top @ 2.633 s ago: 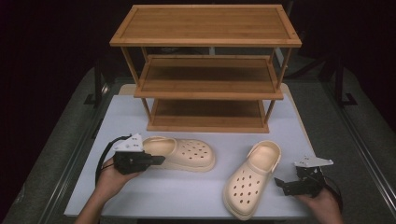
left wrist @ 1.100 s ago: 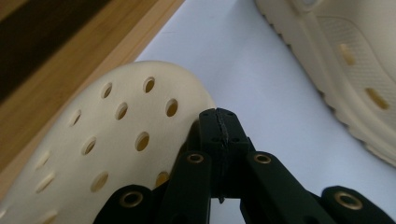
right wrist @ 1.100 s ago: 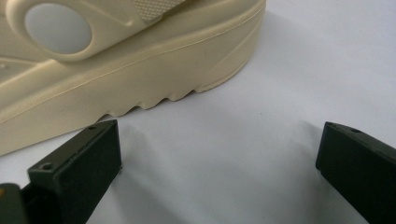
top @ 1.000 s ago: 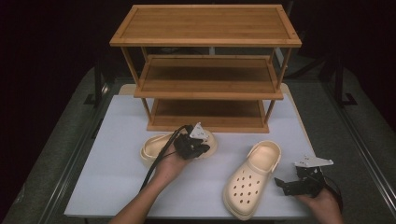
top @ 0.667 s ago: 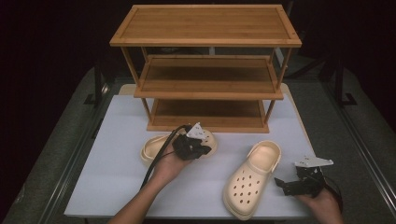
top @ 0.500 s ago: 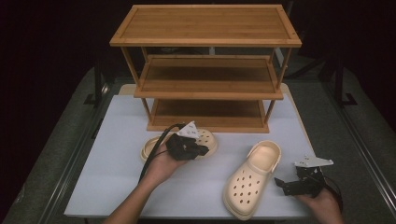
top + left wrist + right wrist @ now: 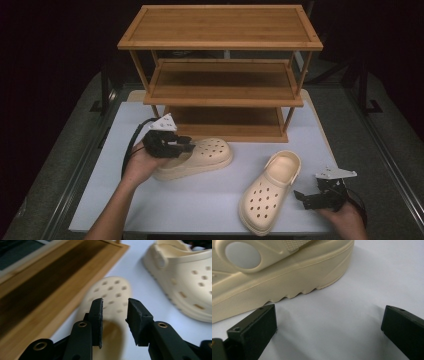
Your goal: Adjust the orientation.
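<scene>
My left gripper [image 7: 186, 145] hangs over the near clog [image 7: 197, 157] beside the shelf [image 7: 222, 97], jaws just opening, nothing between them. I judge the clog light, springy foam; I'd pinch its heel rim. Right gripper [image 7: 306, 199] is spread, empty.

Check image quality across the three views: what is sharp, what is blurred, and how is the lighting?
High view: table evenly lit, surroundings dark, both clogs crisp. Left gripper view: jaws sharp and parted with nothing between them, having just been opening; the clog beneath and the wooden rack are soft. Right gripper view: clog sole sharp, soft shadow under it, near jaws slightly blurred.
</scene>
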`<state>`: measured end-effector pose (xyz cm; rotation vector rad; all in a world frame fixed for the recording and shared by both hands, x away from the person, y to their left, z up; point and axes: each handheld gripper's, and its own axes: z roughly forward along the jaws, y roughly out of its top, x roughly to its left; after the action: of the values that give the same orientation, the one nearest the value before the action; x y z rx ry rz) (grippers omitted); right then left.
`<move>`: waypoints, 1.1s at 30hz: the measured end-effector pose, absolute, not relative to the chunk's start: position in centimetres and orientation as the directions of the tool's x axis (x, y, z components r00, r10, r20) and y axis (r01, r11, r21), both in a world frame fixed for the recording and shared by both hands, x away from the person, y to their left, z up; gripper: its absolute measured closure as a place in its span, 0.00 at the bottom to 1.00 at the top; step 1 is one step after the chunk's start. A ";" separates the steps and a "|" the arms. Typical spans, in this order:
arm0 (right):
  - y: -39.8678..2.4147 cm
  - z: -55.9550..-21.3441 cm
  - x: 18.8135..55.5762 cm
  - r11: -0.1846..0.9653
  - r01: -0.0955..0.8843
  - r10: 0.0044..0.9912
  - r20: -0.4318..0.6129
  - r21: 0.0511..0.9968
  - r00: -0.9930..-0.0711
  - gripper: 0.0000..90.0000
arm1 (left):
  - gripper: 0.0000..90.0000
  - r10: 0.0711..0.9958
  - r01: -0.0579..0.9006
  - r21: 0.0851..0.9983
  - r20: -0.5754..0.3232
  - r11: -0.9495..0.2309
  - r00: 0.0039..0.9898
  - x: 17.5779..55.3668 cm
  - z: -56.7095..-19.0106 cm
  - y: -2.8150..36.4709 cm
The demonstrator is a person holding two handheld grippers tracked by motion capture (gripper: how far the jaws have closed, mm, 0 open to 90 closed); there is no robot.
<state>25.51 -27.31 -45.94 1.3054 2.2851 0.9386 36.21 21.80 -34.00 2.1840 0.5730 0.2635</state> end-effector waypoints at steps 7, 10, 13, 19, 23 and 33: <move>-27.3 -45.9 25.5 0.359 0.627 0.856 0.024 0.692 -0.517 0.00 | 0.64 0.525 0.366 0.748 -0.028 -0.553 0.851 39.1 -35.8 24.0; -27.3 -45.9 25.5 0.359 0.627 0.856 0.024 0.692 -0.517 0.00 | 0.63 0.520 0.374 0.734 -0.033 -0.567 0.854 39.9 -36.7 24.0; -27.3 -45.9 25.5 0.358 0.627 0.856 0.025 0.692 -0.517 0.00 | 0.62 0.498 0.366 0.724 -0.036 -0.584 0.866 40.2 -37.3 23.6; -27.3 -45.9 25.5 0.358 0.627 0.856 0.026 0.692 -0.517 0.00 | 0.62 0.483 0.360 0.736 -0.051 -0.573 0.874 40.2 -37.5 23.9; -27.3 -45.9 25.5 0.357 0.627 0.856 0.026 0.692 -0.516 0.00 | 0.62 0.455 0.344 0.723 -0.046 -0.599 0.890 40.1 -38.0 23.7; -27.4 -45.9 25.5 0.357 0.626 0.855 0.027 0.693 -0.517 0.00 | 0.87 0.432 0.283 0.712 0.031 -0.643 0.901 39.9 -38.2 22.5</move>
<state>25.54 -27.36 -45.95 1.3050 2.2850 0.9408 39.93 22.48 -38.18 2.3076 0.5085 0.2549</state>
